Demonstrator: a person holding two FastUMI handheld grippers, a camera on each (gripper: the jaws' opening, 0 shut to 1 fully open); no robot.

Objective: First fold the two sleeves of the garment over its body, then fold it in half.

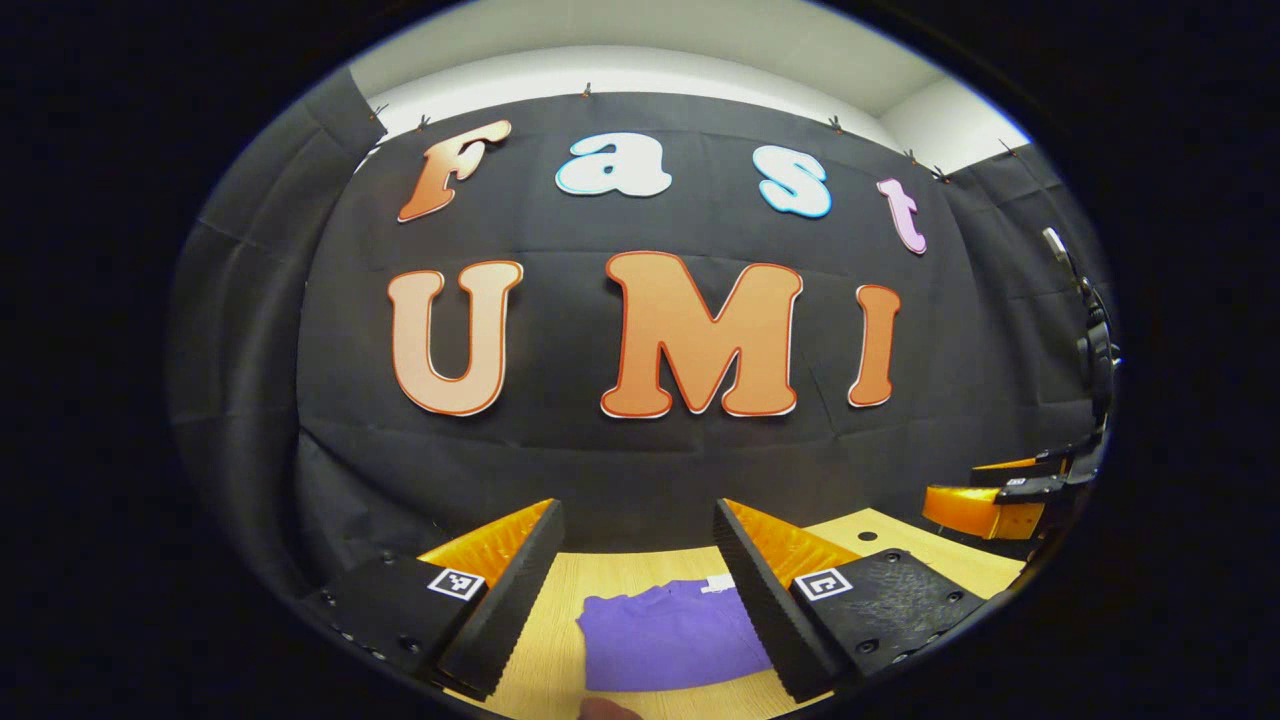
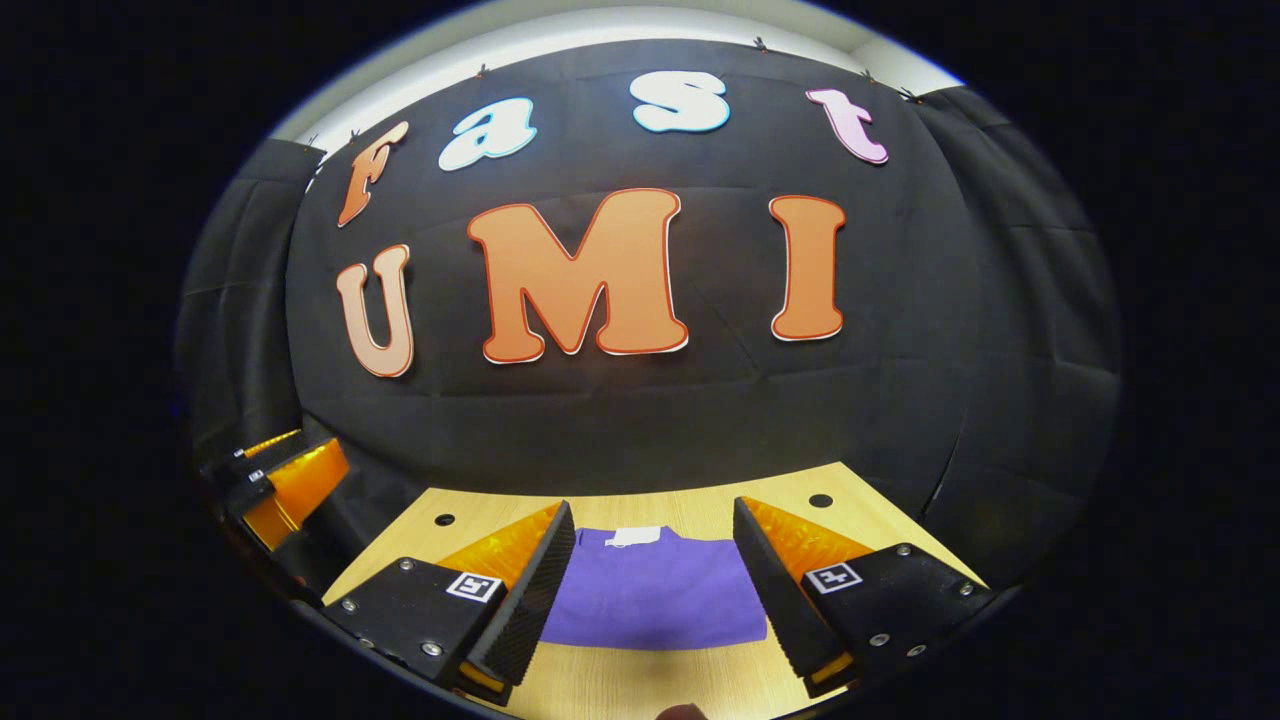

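Note:
A purple garment (image 1: 665,635) lies folded into a compact rectangle on the wooden table (image 1: 600,575), a white tag at its far edge. In the left gripper view my left gripper (image 1: 640,600) hangs open above it, nothing between its fingers. The right gripper view shows the same purple garment (image 2: 655,595) flat on the table (image 2: 700,500), with my right gripper (image 2: 650,590) open over it, fingers apart on either side. The right gripper (image 1: 1010,495) appears at the far right of the left gripper view, and the left gripper (image 2: 280,480) at the far left of the right gripper view.
The black cloth wall (image 2: 650,420) stands close behind the table's far edge. Small round holes (image 2: 820,500) mark the tabletop near its back corners. A dark stand (image 1: 1095,340) rises at the right side of the left gripper view.

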